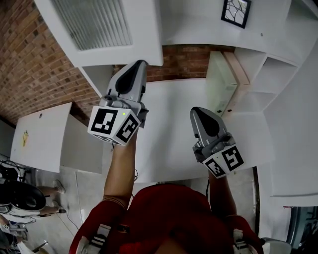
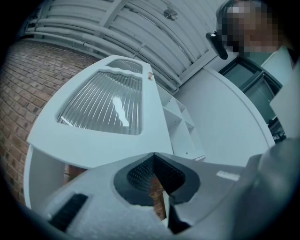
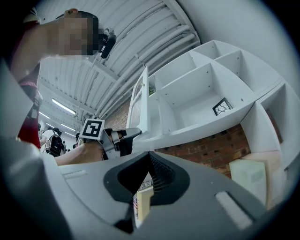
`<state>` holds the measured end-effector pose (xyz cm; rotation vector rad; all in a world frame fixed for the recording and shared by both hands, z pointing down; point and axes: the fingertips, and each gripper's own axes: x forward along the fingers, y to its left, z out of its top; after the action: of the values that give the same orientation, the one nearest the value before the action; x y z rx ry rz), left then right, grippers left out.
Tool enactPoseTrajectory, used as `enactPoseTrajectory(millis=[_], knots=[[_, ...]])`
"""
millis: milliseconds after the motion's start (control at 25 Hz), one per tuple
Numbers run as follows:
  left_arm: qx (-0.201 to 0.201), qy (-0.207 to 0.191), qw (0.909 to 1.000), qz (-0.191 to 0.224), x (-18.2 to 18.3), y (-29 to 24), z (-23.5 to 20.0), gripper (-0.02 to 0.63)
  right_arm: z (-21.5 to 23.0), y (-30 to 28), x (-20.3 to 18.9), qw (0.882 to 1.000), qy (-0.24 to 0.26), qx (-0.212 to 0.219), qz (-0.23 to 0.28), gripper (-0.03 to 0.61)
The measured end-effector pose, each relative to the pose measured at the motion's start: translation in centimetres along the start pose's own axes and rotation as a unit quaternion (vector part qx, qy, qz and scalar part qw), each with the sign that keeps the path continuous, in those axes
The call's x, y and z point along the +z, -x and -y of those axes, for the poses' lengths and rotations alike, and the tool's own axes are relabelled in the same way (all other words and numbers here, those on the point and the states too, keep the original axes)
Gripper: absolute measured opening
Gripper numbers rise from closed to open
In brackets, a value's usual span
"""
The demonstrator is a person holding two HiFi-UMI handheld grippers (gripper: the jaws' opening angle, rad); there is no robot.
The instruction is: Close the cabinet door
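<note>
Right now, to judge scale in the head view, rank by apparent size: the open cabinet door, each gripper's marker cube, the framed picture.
1. cabinet door
2. left marker cube
3. right marker cube
4. framed picture, cropped by the edge; nearly matches the right cube, so unsure.

A red brick wall (image 1: 30, 64) fills the left of the head view and shows again as a strip behind a white flat countertop (image 1: 169, 129). A pale cream rectangular box (image 1: 221, 79) stands at the countertop's far right, just beside the brick. A small black-framed picture of branching lines (image 1: 235, 12) sits higher up (its design too small to read further). A white flat panel with a small yellow mark (image 1: 39, 134) lies to the left. Overhead runs a white ribbed ceiling (image 2: 140, 28) with bright strip lights (image 3: 63, 107).
</note>
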<state>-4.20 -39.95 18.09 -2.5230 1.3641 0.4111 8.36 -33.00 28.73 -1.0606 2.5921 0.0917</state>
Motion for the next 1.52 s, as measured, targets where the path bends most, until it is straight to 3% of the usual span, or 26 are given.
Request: enactPoseTrajectory(millis=[1160,1520], knots=[[0.000,-0.006,1.0000,-0.002,-2.2,-4.8,-2.9,-0.002,2.3,-2.3,-1.6,1.000,0.002,-0.013,-0.011,0.014],[0.001,0.010,0.9999,-0.009,-3.0,-5.2,-3.4,-0.002,2.1,-2.4,-1.5,1.000,0.009,-0.015,-0.013,0.014]])
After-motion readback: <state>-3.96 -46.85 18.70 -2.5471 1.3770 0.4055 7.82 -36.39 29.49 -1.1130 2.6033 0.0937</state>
